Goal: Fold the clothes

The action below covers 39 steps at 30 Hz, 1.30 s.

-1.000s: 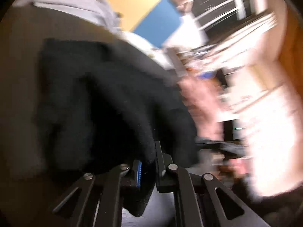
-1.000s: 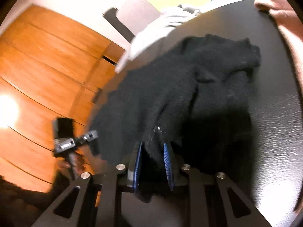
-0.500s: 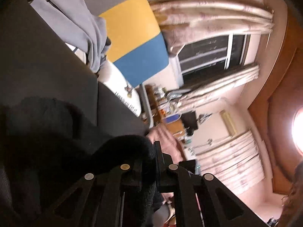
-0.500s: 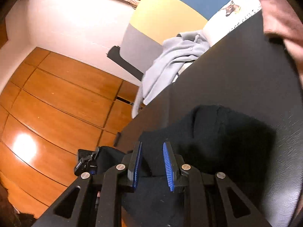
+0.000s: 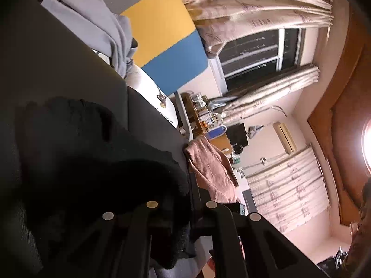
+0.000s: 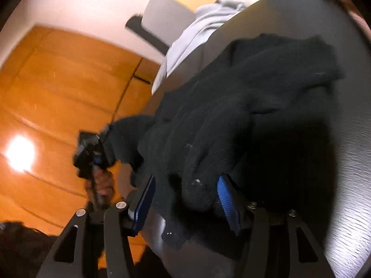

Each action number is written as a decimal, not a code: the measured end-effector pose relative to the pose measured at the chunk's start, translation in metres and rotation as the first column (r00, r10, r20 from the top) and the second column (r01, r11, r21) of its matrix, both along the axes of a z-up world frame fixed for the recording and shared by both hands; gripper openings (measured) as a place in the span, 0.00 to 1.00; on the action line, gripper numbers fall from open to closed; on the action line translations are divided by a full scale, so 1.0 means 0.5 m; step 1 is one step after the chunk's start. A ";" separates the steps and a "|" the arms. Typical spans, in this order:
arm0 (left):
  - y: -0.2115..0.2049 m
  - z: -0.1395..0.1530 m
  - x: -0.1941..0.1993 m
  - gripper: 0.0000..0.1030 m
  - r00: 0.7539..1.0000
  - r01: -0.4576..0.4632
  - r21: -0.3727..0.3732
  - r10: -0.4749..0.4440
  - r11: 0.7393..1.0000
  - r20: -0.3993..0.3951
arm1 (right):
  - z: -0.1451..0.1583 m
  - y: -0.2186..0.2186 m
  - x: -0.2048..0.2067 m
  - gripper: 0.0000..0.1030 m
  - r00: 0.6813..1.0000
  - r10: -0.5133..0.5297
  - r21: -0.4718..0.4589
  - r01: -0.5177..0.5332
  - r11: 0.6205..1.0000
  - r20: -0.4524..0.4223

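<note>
Showing no readable writing, black garment [image 6: 243, 106] drapes over table [image 6: 347, 162].

Garments in view: three. One black knitted garment [image 6: 243, 106] lies on the dark table [image 6: 336, 173], one grey garment [image 6: 197, 30] is draped at the table's far end, and one pinkish-brown garment [image 5: 208, 169] hangs at the table edge. Grippers: two, the right gripper [image 6: 185, 199] with two blue-padded fingers and the left gripper [image 6: 92, 153], held in one visible hand [image 6: 103, 183]. Tables: one. Windows [image 5: 255, 53]: one, with what appear to be two curtain panels, though the fisheye distortion makes this count uncertain. Ceiling lights [image 5: 367, 146]: one.
</note>
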<state>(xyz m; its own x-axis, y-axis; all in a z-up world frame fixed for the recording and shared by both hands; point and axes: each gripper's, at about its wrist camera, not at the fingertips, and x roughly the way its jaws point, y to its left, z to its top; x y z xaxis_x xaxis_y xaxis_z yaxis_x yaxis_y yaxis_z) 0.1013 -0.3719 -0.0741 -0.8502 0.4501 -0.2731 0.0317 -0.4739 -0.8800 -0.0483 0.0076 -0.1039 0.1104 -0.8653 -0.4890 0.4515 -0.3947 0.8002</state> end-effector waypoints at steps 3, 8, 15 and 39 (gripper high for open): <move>0.003 0.007 0.009 0.07 1.000 0.005 0.009 -0.005 1.000 -0.016 | -0.006 -0.024 -0.010 0.17 1.000 0.003 0.015 -0.003 1.000 -0.007; -0.022 0.022 -0.003 0.07 0.997 -0.006 0.070 0.011 0.998 -0.075 | 0.028 -0.024 -0.080 0.14 0.995 -0.098 -0.134 0.098 0.986 0.006; -0.096 -0.017 -0.100 0.19 0.987 -0.159 0.235 0.146 0.959 0.072 | 0.035 -0.040 -0.257 0.25 0.941 -0.274 -0.268 0.320 0.908 0.197; -0.016 -0.037 -0.135 0.35 0.922 -0.003 -0.550 0.215 0.835 0.321 | 0.017 -0.118 -0.235 0.37 0.883 0.015 0.433 0.215 0.875 -0.470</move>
<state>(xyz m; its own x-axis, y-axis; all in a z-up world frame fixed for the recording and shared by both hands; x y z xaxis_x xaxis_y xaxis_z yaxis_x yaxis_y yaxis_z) 0.0337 -0.3799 -0.0925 -0.6802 0.0552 -0.7310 0.3705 -0.8346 -0.4077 -0.1658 -0.0515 -0.0955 -0.2931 -0.5191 -0.8029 0.6477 -0.7255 0.2327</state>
